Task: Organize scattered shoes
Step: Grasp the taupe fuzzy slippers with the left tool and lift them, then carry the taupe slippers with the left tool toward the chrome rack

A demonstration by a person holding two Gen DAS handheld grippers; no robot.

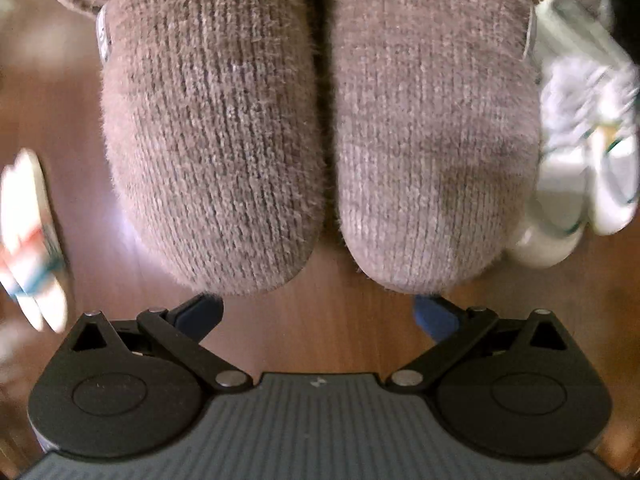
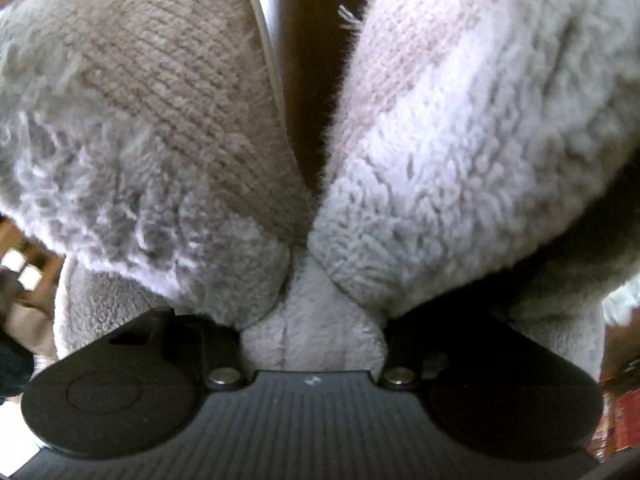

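A pair of fuzzy mauve knit slippers (image 1: 320,128) fills the left wrist view, side by side with the toes toward the camera, above the wooden floor. My left gripper (image 1: 320,310) points down with its blue fingers (image 1: 202,314) spread wide. Their tips vanish behind the slipper toes, so contact is hidden. In the right wrist view the same slippers (image 2: 168,120) show their fleece collars bunched together. My right gripper (image 2: 314,320) is shut on that fleece, and its fingers are buried in it.
White sneakers (image 1: 580,168) lie blurred on the wooden floor (image 1: 320,344) to the right of the slippers. A white slide with red and teal stripes (image 1: 30,240) lies at the left edge. Small pale boxes (image 2: 20,268) show at the far left of the right wrist view.
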